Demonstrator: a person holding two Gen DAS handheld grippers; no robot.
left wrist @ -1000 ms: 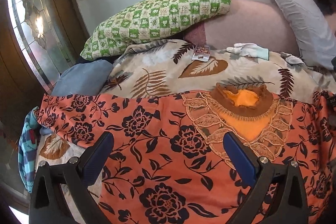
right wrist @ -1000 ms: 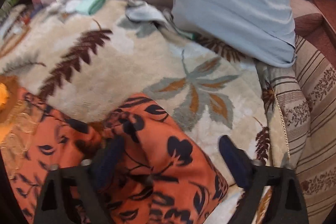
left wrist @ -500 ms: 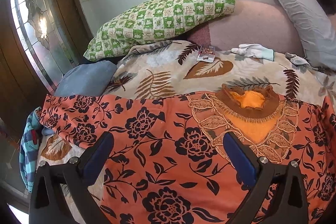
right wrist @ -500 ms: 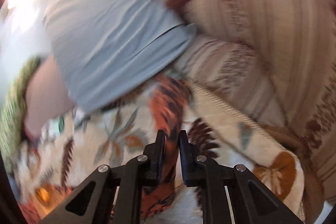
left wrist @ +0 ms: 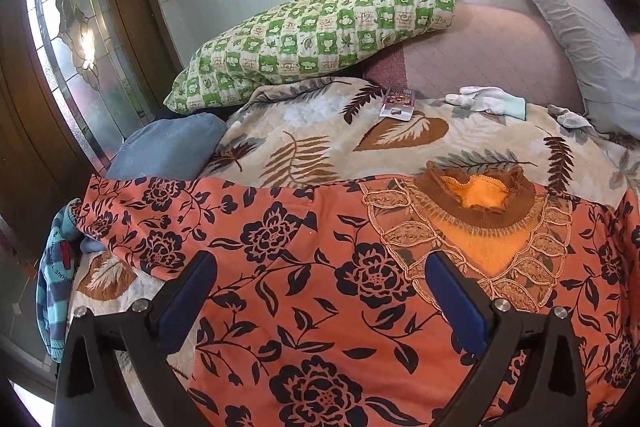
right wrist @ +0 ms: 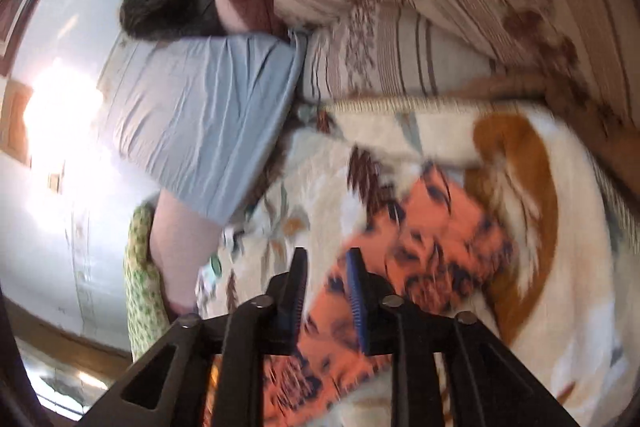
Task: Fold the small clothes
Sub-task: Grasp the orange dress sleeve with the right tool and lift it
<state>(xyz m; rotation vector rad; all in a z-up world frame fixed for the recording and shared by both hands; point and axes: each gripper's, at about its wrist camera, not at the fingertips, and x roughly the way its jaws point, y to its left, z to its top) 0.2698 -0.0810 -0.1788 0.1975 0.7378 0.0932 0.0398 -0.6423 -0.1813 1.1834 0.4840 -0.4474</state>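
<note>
A leaf-print blanket (left wrist: 320,131) covers the bed, a green checked pillow (left wrist: 320,27) against the tiled wall. The orange floral top (left wrist: 320,267) lies spread flat across it. My left gripper (left wrist: 320,299) hangs wide apart above it, gripping nothing. My right gripper (right wrist: 326,291) has just been opening, a narrow gap, over the top's sleeve (right wrist: 432,227), pads not pressing

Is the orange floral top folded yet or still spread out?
Spread: the top lies flat across the blanket, collar showing, left sleeve out sideways.
</note>
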